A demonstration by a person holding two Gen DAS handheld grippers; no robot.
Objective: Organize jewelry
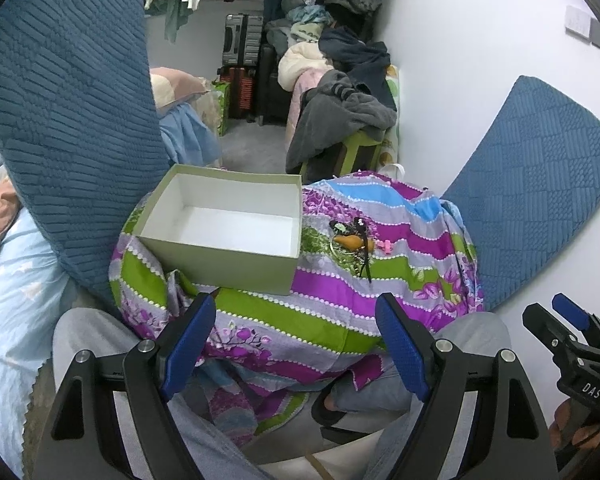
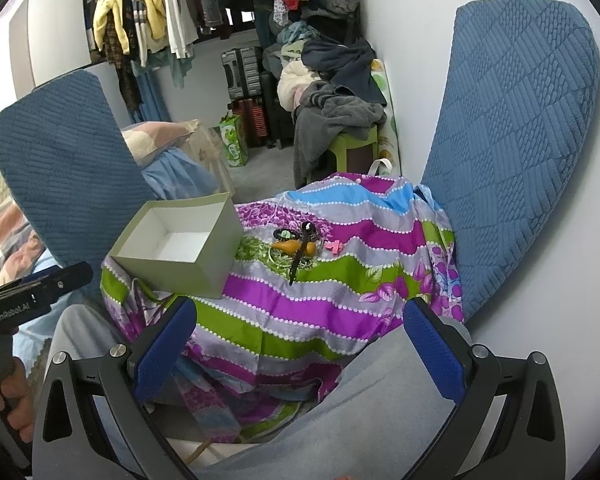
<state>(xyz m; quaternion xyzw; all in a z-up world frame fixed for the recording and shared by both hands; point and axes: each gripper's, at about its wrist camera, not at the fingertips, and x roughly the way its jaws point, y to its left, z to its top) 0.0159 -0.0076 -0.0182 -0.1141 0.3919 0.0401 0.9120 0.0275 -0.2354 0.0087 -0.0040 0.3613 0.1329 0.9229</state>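
Note:
An empty pale green box (image 1: 224,224) (image 2: 176,242) with a white inside sits on a striped floral cloth (image 1: 320,292) (image 2: 320,292). Right of the box lies a small jewelry pile (image 1: 354,240) (image 2: 298,246): an orange pear-shaped piece, a long black hair clip, dark bracelets and a pink clip (image 1: 383,245) (image 2: 334,246). My left gripper (image 1: 296,332) is open, low and in front of the box, holding nothing. My right gripper (image 2: 300,340) is also open and empty, well short of the pile. The right gripper (image 1: 572,320) shows at the left wrist view's right edge.
Blue quilted cushions (image 1: 72,112) (image 2: 512,140) stand to the left and right of the cloth. The person's grey-trousered legs (image 2: 380,400) are below. A stool draped in clothes (image 1: 340,120), suitcases (image 2: 244,72) and hanging clothes fill the back. White wall on the right.

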